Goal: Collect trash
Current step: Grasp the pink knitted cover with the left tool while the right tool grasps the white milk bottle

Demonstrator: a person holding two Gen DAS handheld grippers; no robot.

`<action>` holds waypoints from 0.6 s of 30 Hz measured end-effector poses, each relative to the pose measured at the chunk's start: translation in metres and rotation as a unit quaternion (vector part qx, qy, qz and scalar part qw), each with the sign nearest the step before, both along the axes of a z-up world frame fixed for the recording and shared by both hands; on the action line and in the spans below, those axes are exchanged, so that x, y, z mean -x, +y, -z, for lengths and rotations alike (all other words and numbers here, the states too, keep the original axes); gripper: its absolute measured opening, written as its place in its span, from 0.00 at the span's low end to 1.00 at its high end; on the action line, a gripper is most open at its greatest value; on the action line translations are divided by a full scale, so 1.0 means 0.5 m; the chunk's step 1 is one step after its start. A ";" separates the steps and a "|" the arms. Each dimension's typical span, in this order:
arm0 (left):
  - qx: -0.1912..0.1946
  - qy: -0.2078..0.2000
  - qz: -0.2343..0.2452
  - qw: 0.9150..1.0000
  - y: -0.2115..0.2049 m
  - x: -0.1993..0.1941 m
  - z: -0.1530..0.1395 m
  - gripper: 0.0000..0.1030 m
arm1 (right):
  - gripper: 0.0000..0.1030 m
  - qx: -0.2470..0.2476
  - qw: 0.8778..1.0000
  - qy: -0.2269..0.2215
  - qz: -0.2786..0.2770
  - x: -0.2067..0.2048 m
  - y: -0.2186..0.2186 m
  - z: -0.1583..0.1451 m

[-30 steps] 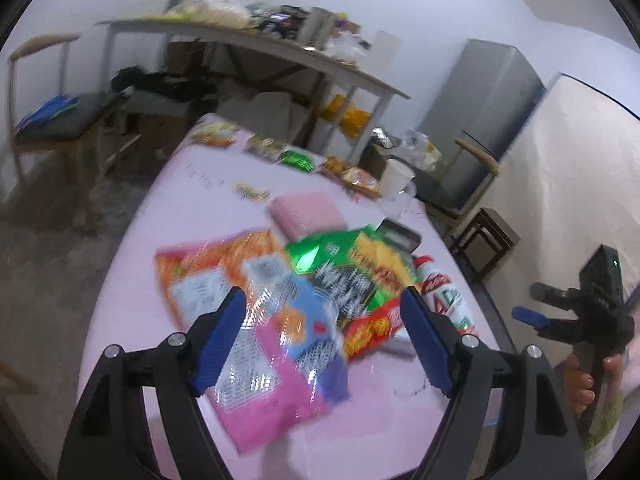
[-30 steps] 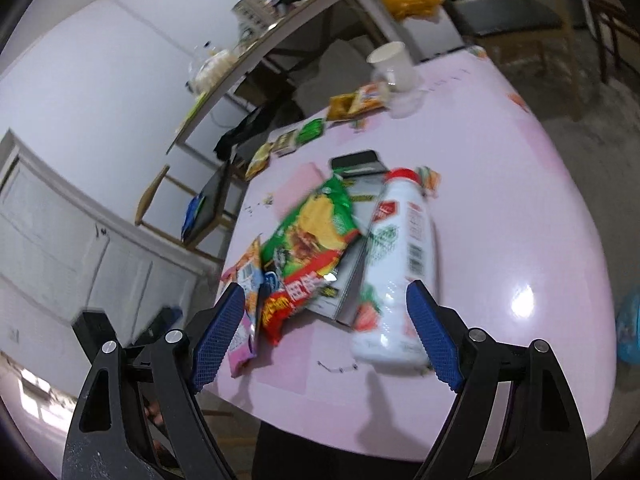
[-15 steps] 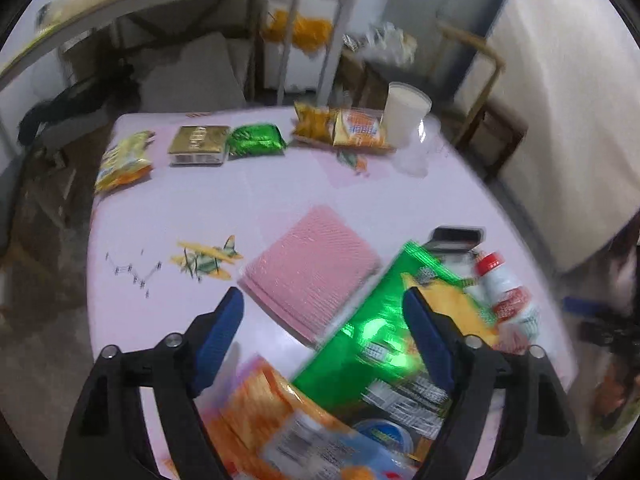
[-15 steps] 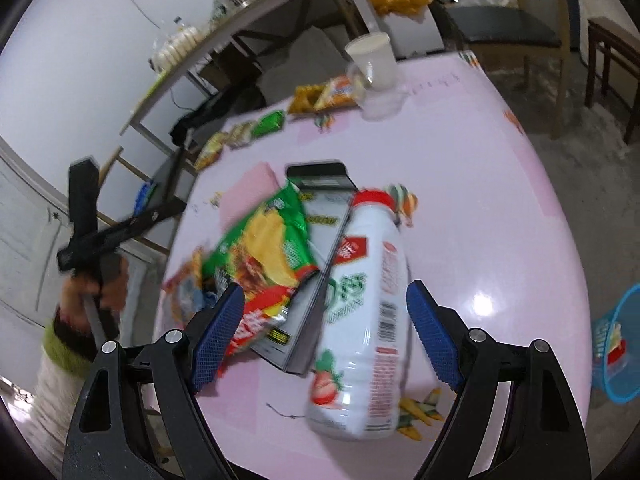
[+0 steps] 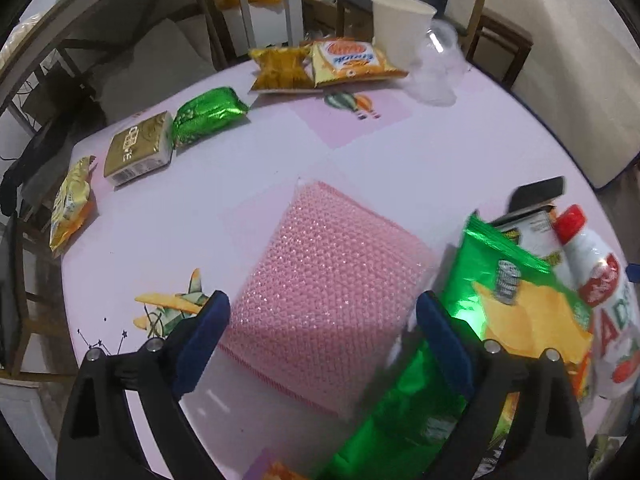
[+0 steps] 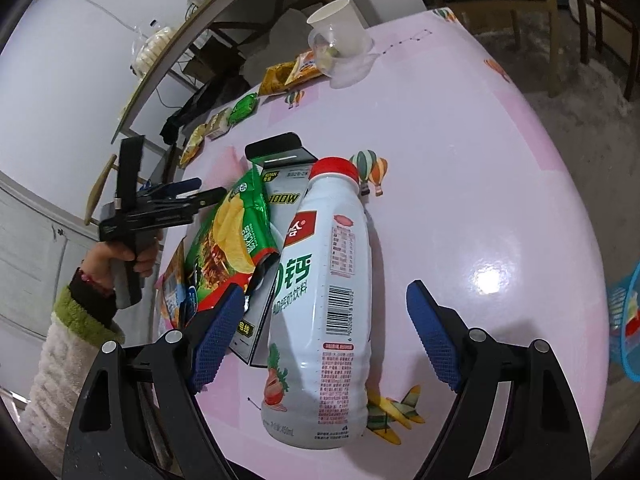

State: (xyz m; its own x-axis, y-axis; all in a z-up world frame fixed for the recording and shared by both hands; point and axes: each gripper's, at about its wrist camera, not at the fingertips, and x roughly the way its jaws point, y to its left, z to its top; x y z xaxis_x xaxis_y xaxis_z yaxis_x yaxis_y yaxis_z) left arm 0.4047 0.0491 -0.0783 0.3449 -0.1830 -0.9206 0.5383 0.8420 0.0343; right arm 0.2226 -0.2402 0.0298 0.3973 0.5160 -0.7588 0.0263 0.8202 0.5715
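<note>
A pink bubble-wrap pad (image 5: 328,280) lies flat on the pink table (image 5: 460,152). My left gripper (image 5: 324,340) hovers over its near end, jaws opening, a finger on each side, with no pad seen pressing on it. A green chip bag (image 5: 512,308), a black carton (image 6: 276,196) and a white drink bottle (image 6: 328,300) with a red cap lie in a heap. My right gripper (image 6: 324,336) stands open astride the bottle's lower half, clear of it. The right wrist view also shows the left gripper (image 6: 208,188) in a hand (image 6: 120,256).
Along the table's far edge lie several snack packets: green foil (image 5: 208,114), gold (image 5: 138,148), orange (image 5: 348,60). A paper cup (image 5: 400,28) and a clear plastic cup (image 6: 340,52) stand there too. A blue basket (image 6: 624,320) sits on the floor to the right. Chairs surround the table.
My left gripper swept from the snack pile to the pink pad, tipped downward and spread its jaws wider. My right gripper sank closer over the bottle.
</note>
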 end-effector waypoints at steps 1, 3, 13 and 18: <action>0.003 0.002 -0.005 1.000 0.002 -0.004 0.003 0.91 | 0.77 -0.003 1.000 0.002 0.000 0.000 -0.001 0.003; 0.020 0.009 -0.024 0.999 0.012 -0.017 0.002 0.91 | 0.77 -0.007 1.000 0.004 -0.001 -0.001 -0.005 0.007; 0.120 0.047 -0.144 0.981 0.087 -0.071 -0.014 0.92 | 0.77 -0.023 1.000 0.004 0.000 0.000 -0.015 0.009; 0.156 0.050 -0.168 0.972 0.108 -0.080 -0.028 0.94 | 0.77 -0.026 1.000 0.006 0.000 0.001 -0.021 0.012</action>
State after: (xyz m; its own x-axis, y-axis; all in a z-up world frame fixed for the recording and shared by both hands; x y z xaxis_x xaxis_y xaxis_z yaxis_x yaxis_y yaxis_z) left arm 0.4447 0.1031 -0.0641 0.3454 -0.3510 -0.8703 0.2179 0.9321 -0.2894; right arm 0.2222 -0.2508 0.0236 0.3884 0.5553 -0.7353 0.0330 0.7891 0.6134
